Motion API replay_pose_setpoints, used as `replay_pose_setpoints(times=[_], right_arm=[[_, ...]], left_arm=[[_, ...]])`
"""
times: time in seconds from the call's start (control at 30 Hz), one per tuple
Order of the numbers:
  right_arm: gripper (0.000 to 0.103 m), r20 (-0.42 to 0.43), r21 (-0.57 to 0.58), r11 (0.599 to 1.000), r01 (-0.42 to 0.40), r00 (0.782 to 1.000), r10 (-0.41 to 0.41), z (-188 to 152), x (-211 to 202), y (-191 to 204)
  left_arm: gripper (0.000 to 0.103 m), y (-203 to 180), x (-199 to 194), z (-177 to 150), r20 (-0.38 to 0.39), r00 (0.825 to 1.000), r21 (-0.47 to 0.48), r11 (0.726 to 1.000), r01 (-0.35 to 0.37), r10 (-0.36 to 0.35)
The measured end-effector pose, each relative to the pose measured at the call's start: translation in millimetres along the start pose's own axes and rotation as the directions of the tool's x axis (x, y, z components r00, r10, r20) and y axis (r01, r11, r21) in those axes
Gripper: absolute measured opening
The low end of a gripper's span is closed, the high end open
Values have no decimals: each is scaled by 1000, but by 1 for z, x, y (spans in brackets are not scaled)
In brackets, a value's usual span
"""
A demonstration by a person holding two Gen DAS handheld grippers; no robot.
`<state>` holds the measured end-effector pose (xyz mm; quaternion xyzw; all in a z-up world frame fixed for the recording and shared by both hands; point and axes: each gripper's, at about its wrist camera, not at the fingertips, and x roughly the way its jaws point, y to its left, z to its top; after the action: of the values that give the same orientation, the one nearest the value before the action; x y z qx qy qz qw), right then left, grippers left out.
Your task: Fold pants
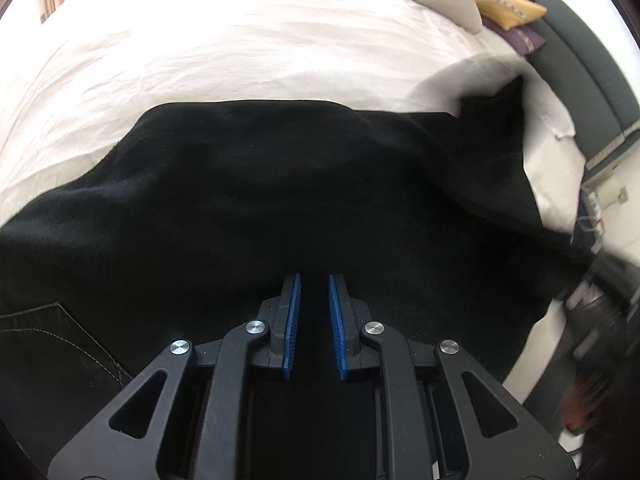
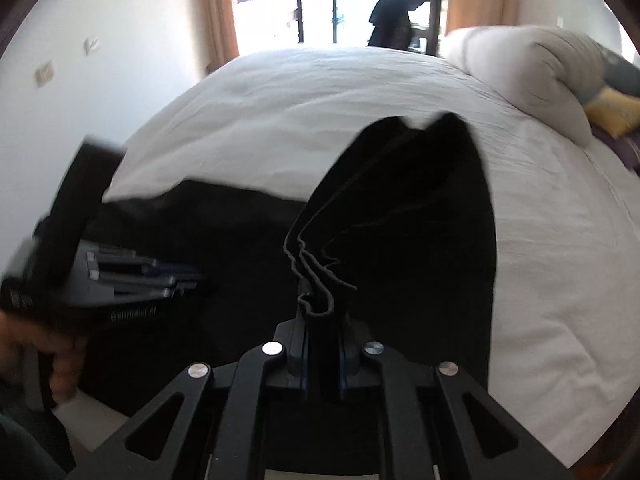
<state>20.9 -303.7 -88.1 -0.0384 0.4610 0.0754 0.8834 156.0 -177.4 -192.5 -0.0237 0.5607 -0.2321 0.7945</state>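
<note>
Two grippers at work over black pants spread on a white bed. Left gripper hovering over the dark cloth, blue pads parted with a narrow gap, nothing pinched between them. Right gripper clamped on a bunched hem of the pants (several layers stacked in ripples), cloth lifted and draping away toward 1 o'clock. Rest of the pants lying flat toward 9 o'clock, beneath the left gripper there. White pillow at 2 o'clock, yellow cushion just beside it. Window at 12 o'clock, beyond the bed.
</note>
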Motion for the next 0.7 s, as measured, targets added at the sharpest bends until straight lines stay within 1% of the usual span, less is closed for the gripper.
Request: replay_pose_setpoints(times=[0.03, 0.07, 0.1, 0.17, 0.2, 0.27, 0.3, 0.33, 0.37, 0.4, 0.43, 0.47, 0.57, 0.6, 0.63, 0.67, 0.7], right_arm=[[11, -15, -54, 999, 4, 1000, -5, -3, 5, 12], [11, -24, -83, 996, 12, 1000, -14, -6, 9, 20], [11, -23, -76, 997, 14, 1000, -16, -7, 10, 20], [11, -16, -20, 1000, 0, 1000, -1, -5, 8, 10], [11, -8, -7, 1000, -2, 1000, 2, -5, 7, 6], [11, 13, -9, 1000, -1, 1000, 1, -2, 3, 4], [11, 22, -12, 1000, 1, 1000, -1, -3, 1, 5], [11, 31, -14, 1000, 0, 1000, 0, -4, -1, 6], [11, 44, -16, 1000, 0, 999, 0, -5, -3, 7], [11, 60, -23, 1000, 2, 998, -1, -7, -4, 15], [11, 75, -34, 999, 4, 997, -1, -10, -9, 22], [11, 92, -49, 999, 17, 996, -12, -12, -11, 22], [11, 132, -88, 994, 65, 990, -53, -17, -17, 33], [11, 146, -95, 991, 91, 986, -76, -19, -20, 36], [11, 160, -110, 988, 113, 983, -94, -21, -23, 40], [11, 178, -130, 983, 131, 978, -107, -22, -26, 45], [11, 195, -147, 978, 150, 973, -120, -23, -28, 50]], left_arm=[[15, 5, -2, 0, 2, 1000, -17, 1000, 21, -21], [15, 10, -3, 0, 3, 999, -31, 999, 36, -36], [15, 15, -5, 1, 3, 999, -55, 997, 53, -53], [15, 21, -10, 2, 5, 997, -102, 992, 79, -79], [15, 23, -14, 3, 15, 994, -128, 986, 106, -105], [15, 26, -21, 6, 39, 980, -166, 966, 198, -194], [21, 27, -22, 10, 40, 969, -189, 950, 248, -245], [28, 28, -21, 13, 33, 959, -211, 936, 281, -281], [58, 29, -19, 16, 28, 948, -234, 919, 316, -318], [81, 31, -17, 19, 30, 932, -258, 898, 357, -362], [82, 33, -16, 23, 42, 919, -274, 881, 387, -391], [82, 34, -14, 25, 43, 913, -284, 871, 401, -407], [82, 39, 1, 32, 3, 891, -332, 840, 430, -454], [82, 42, 8, 33, -6, 874, -357, 818, 451, -485], [82, 46, 14, 34, -16, 862, -381, 800, 463, -506], [82, 49, 19, 35, -21, 857, -404, 789, 463, -515], [82, 49, 19, 36, -24, 857, -406, 788, 462, -515]])
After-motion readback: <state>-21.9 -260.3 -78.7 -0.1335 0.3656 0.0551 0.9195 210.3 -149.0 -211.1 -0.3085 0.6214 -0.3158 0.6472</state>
